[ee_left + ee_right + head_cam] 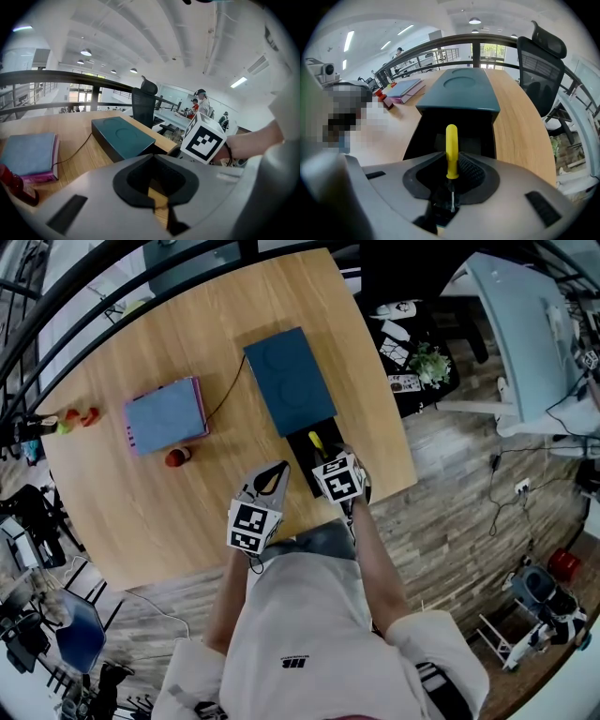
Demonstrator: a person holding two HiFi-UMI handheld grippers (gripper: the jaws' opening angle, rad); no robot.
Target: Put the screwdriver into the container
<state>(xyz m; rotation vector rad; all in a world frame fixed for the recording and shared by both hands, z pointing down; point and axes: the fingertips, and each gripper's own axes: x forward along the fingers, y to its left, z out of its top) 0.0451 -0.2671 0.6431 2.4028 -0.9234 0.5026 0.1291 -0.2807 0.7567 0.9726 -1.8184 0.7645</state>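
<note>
While the right gripper [449, 199] clamps a yellow-handled screwdriver [451, 150] over the container [464, 91], we read only square markers [337, 481]. Left gripper [159, 206] closed, empty.

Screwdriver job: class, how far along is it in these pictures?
Done: the screwdriver is picked up, clamped in the right gripper's jaws. In hand: it is held over the container's open black drawer. Left: lower it in and release.
</note>
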